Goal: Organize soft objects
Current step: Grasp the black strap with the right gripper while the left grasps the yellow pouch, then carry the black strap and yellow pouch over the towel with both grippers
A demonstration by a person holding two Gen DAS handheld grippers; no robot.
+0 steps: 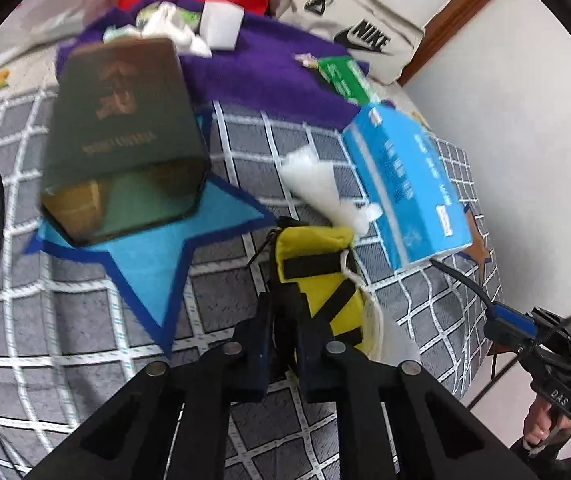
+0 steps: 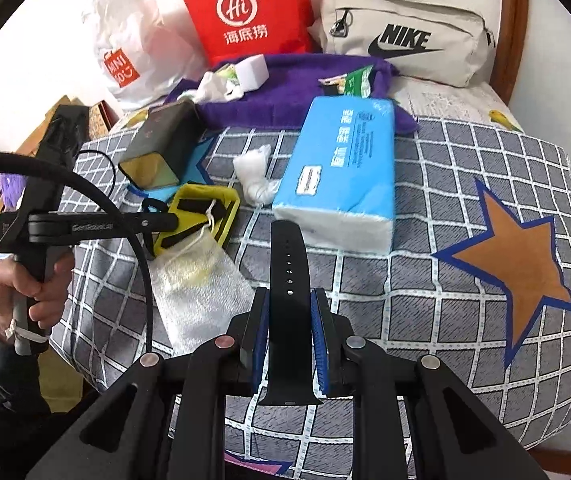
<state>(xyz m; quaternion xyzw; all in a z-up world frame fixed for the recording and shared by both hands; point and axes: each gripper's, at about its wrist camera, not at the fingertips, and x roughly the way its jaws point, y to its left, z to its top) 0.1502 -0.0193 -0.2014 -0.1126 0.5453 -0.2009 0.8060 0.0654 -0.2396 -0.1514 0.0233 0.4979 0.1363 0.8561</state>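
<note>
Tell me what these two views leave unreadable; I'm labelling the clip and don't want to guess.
- Dark green box, left wrist view: motion blur smears its lettering.
- Yellow pouch, left wrist view: its near end is hidden behind the left hand-held gripper.
- Black strap, right wrist view: its sides are covered by the right hand-held gripper.
- Green packet, right wrist view: print too small.

1. Red paper bag [image 2: 245,12] at the back is showing a white "Hi" circle logo with 海底捞 under it.
2. Beige fabric pouch [image 2: 405,32] is sporting "NIKE" plus the swoosh in black.
3. White plastic shopping bag [image 2: 125,40] is carrying an orange "MINISO" patch.
4. Black handle [image 1: 561,396] is reading "DAS".
</note>
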